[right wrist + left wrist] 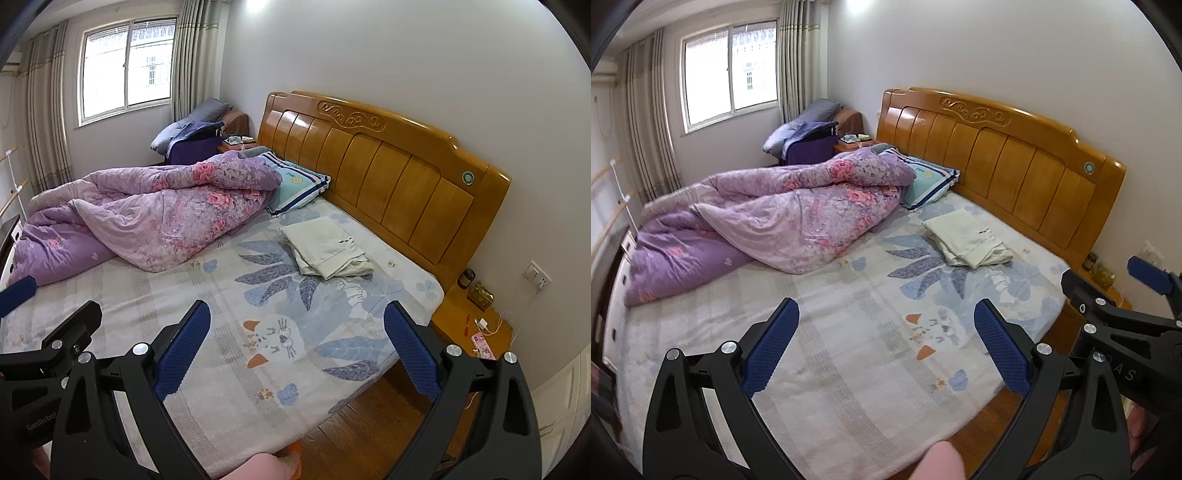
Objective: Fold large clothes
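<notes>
A folded pale cream garment (968, 238) (325, 248) lies on the bed near the wooden headboard (1004, 155) (384, 166). My left gripper (886, 343) hovers well short of it above the bed's near edge, open, nothing between its blue pads. My right gripper (297, 343) is held likewise, open and empty, beside the left one. Each gripper shows at the edge of the other's view: the right gripper (1137, 317) at the right, the left gripper (44, 332) at the left. Part of a hand (942, 461) (269, 467) shows at the bottom.
A crumpled purple floral quilt (768, 218) (147, 214) covers the bed's far left side, with a teal striped pillow (931, 181) (295, 182) at the headboard. The printed bedsheet (849, 332) (258, 332) spreads between. A nightstand (472, 321) with small items stands right. Wooden floor (369, 435) lies below.
</notes>
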A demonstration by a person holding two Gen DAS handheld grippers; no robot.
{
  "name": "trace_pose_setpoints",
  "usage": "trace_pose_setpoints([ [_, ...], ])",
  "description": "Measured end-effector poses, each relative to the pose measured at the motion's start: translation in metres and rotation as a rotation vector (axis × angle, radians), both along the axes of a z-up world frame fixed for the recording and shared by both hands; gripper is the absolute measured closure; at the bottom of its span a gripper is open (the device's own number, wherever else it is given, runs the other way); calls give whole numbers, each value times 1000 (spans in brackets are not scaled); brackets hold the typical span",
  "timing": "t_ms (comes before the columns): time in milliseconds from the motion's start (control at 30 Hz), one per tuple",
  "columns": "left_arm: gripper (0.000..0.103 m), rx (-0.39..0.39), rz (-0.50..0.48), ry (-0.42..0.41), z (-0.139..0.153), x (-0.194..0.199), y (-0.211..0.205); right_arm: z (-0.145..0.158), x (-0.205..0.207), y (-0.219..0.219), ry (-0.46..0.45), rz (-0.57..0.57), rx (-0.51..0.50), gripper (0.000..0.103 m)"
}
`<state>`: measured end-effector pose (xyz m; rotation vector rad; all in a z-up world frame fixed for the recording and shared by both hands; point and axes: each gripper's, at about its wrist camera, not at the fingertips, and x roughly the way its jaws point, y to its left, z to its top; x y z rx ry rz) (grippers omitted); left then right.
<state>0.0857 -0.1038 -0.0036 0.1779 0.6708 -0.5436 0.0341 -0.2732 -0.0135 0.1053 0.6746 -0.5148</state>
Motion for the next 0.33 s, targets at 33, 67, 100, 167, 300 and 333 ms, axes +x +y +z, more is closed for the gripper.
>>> trace_pose_setpoints([
  [33,7,-4,-4,18,-1,2,0,0,0,0,-2,1,3,11],
  [67,7,-6,-8,36,-2,4,0,0,0,0,-1,2,2,11],
  [100,7,-4,-8,38,-2,5,-1,0,-1,0,-1,0,1,11],
  [167,7,10,9,12,0,4,-2,0,-1,0,-1,1,2,11],
  [300,7,19,8,12,0,7,-2,0,-1,0,3,4,4,11],
  [333,7,19,9,16,-1,8,-2,-1,-1,0,6,5,4,11],
])
